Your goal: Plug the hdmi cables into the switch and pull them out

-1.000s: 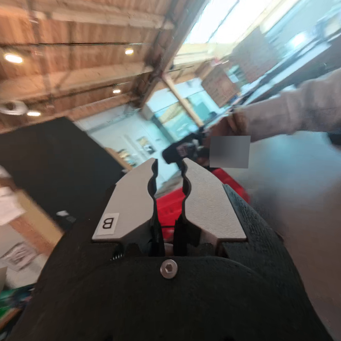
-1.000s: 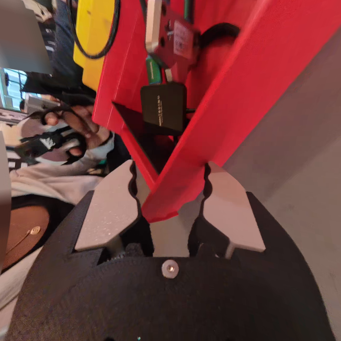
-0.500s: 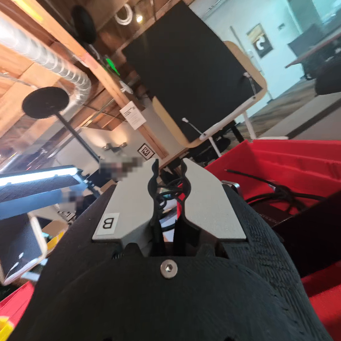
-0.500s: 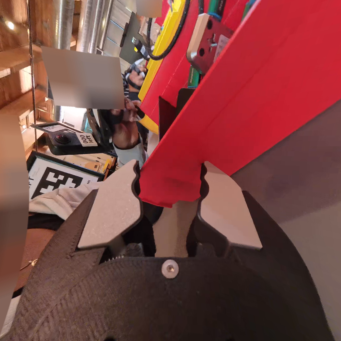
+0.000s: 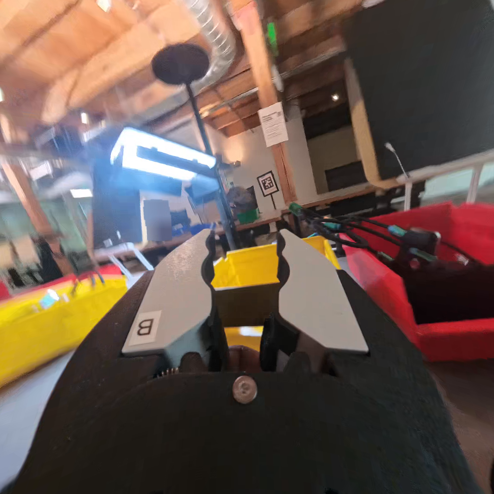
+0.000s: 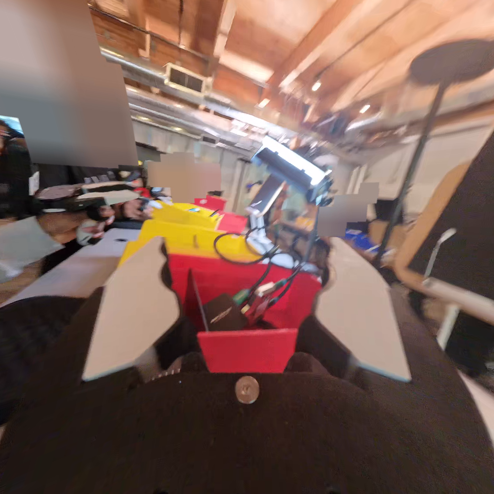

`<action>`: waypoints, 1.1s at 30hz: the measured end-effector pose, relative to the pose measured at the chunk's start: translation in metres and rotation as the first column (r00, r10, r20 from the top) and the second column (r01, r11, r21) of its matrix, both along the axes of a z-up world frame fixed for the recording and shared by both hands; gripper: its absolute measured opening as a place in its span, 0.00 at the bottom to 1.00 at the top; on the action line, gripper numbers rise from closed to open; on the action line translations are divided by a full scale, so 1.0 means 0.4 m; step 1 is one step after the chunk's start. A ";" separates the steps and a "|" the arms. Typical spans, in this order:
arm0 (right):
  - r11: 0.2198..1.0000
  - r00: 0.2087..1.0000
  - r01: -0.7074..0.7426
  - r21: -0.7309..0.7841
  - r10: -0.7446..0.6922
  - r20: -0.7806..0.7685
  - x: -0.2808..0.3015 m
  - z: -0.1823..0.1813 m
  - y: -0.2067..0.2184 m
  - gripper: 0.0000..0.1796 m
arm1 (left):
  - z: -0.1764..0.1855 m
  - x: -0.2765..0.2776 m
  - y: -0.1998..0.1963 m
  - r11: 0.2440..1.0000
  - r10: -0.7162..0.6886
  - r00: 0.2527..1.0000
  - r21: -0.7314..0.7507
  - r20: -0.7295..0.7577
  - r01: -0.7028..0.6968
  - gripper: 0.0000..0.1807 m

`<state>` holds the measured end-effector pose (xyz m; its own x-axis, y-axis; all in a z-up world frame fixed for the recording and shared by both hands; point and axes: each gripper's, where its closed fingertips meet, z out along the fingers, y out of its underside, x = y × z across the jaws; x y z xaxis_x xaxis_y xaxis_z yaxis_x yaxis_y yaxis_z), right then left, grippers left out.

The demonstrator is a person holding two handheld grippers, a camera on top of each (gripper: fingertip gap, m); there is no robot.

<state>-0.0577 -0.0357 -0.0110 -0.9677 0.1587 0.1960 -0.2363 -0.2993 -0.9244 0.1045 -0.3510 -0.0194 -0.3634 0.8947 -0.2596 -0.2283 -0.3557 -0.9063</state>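
The left hand-held gripper stands released and empty, a white letter sticker on its left finger. Straight ahead of it sits a yellow bin; off to its right a red bin holds black hdmi cables with teal plugs. A square-patterned marker sign and a printed paper notice show far behind, only in this view.

The right hand-held gripper is spread wide, holding nothing. Between its fingers lies the red bin, where a black switch bearing small unreadable gold print lies with cables trailing to it, too blurred to tell whether plugged. Beyond its left finger, another person's hand holds a similar tool.
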 end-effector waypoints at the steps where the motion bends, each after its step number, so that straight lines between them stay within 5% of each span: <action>1: 0.998 0.997 0.053 -0.039 -0.055 -0.056 0.020 0.025 0.001 0.72 | -0.018 0.016 -0.058 0.992 -0.024 1.000 0.125 -0.017 0.026 0.27; 3: 0.995 0.984 0.066 -0.081 -0.078 -0.160 0.084 0.049 -0.015 0.71 | -0.071 0.032 -0.171 0.952 -0.025 0.999 0.306 0.022 0.017 0.33; 5: 0.998 0.967 -0.033 -0.046 0.021 -0.252 0.183 0.040 -0.058 0.65 | -0.138 0.024 -0.264 0.952 0.034 0.980 0.294 0.196 -0.091 0.35; 9: 0.933 0.898 -0.247 0.261 0.322 -0.300 0.387 -0.069 -0.175 0.43 | -0.220 -0.047 -0.303 0.936 -0.121 0.904 0.351 0.409 -0.033 0.38; 10: 0.885 0.876 -0.292 0.362 0.399 -0.269 0.433 -0.114 -0.199 0.36 | -0.218 -0.056 -0.316 0.936 -0.117 0.908 0.349 0.403 -0.035 0.36; 13: 0.779 0.871 -0.334 0.531 0.470 -0.141 0.503 -0.224 -0.265 0.33 | -0.219 -0.042 -0.374 0.956 0.005 0.901 0.262 0.434 -0.132 0.07; 21: 0.717 0.982 -0.128 0.685 0.188 -0.013 0.318 -0.374 -0.361 0.31 | -0.222 0.049 -0.286 0.978 -0.035 0.871 0.197 0.490 -0.072 0.04; 26: 0.758 0.994 0.098 0.645 -0.042 -0.102 0.150 -0.340 -0.343 0.39 | -0.220 0.144 -0.243 0.978 -0.022 0.847 0.187 0.531 -0.092 0.04; 33: 0.871 0.988 0.130 0.473 -0.075 -0.133 0.086 -0.285 -0.311 0.32 | -0.198 0.218 -0.171 0.934 -0.248 0.832 0.350 0.496 0.070 0.05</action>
<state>-0.0233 -0.1602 -0.1248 -0.9199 0.1155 0.3747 -0.3471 0.2049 -0.9152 0.1916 -0.4192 -0.0984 -0.0969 0.9926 -0.0733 0.2835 -0.0431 -0.9580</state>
